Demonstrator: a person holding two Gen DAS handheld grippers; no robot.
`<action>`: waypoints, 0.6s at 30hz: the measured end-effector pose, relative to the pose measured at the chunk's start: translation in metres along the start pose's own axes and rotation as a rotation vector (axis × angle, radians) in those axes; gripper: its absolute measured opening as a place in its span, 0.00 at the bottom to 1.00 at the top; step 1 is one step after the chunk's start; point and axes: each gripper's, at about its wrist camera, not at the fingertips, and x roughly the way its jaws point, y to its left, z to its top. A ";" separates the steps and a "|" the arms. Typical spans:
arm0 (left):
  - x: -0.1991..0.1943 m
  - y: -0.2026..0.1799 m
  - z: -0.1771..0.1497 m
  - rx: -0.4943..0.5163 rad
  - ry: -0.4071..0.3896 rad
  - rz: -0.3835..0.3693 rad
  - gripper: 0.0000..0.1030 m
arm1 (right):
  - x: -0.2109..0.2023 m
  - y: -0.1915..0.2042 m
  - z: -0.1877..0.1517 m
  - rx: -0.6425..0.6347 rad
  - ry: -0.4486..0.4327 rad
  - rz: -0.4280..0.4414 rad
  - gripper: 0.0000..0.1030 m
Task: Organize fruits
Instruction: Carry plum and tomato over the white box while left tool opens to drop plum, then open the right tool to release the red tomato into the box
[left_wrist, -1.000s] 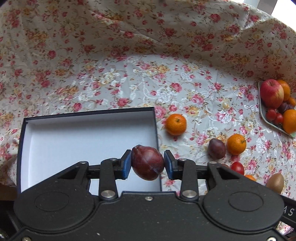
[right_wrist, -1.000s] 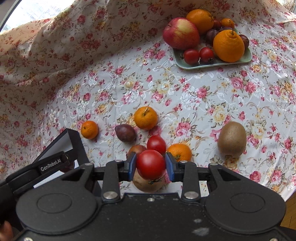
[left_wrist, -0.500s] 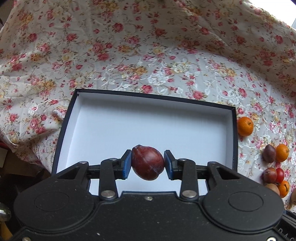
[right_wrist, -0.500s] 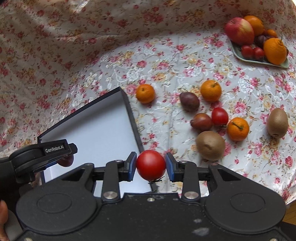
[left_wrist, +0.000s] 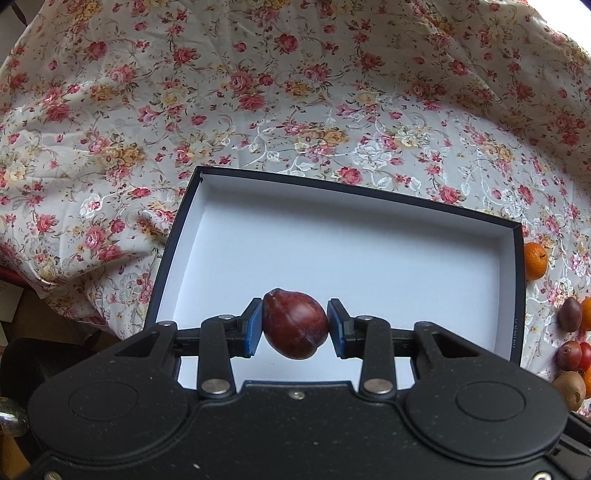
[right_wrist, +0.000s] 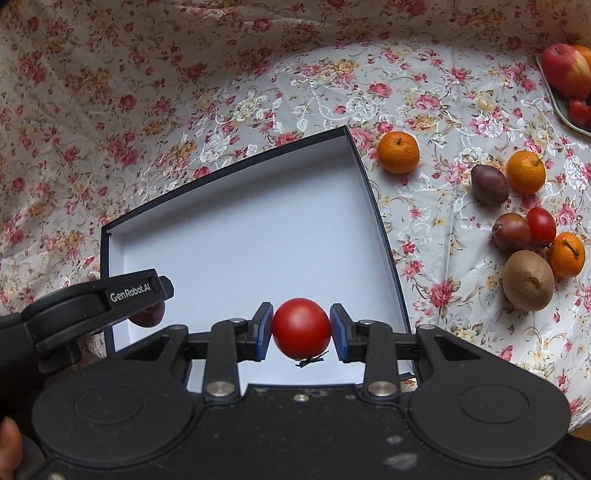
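My left gripper (left_wrist: 294, 328) is shut on a dark red plum (left_wrist: 295, 325) and hangs over the near part of an open black box with a white inside (left_wrist: 332, 251). My right gripper (right_wrist: 301, 330) is shut on a red tomato (right_wrist: 301, 328) above the same box (right_wrist: 251, 236), near its front right corner. In the right wrist view the left gripper (right_wrist: 144, 314) shows at the box's left edge with the plum (right_wrist: 149, 318) partly hidden under its finger. Nothing lies on the box floor.
Loose fruit lies on the flowered cloth right of the box: mandarins (right_wrist: 398, 152), a purple plum (right_wrist: 489, 184), a small tomato (right_wrist: 540, 224), a kiwi (right_wrist: 528, 280). A plate (right_wrist: 565, 110) with an apple (right_wrist: 565, 70) stands at the far right. The cloth rises in folds behind.
Both grippers have swung left with their fruit, from beside the loose fruit to over the box. The box now fills the middle of both views.
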 end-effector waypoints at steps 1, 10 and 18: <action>0.000 0.001 0.000 -0.003 0.003 -0.002 0.44 | 0.002 0.003 -0.001 -0.012 -0.010 -0.012 0.35; 0.002 0.001 0.001 -0.005 0.012 -0.011 0.44 | 0.003 0.006 -0.005 -0.044 -0.023 -0.027 0.35; -0.003 0.001 0.002 0.008 -0.016 0.005 0.44 | 0.005 0.006 -0.004 -0.036 -0.018 -0.026 0.36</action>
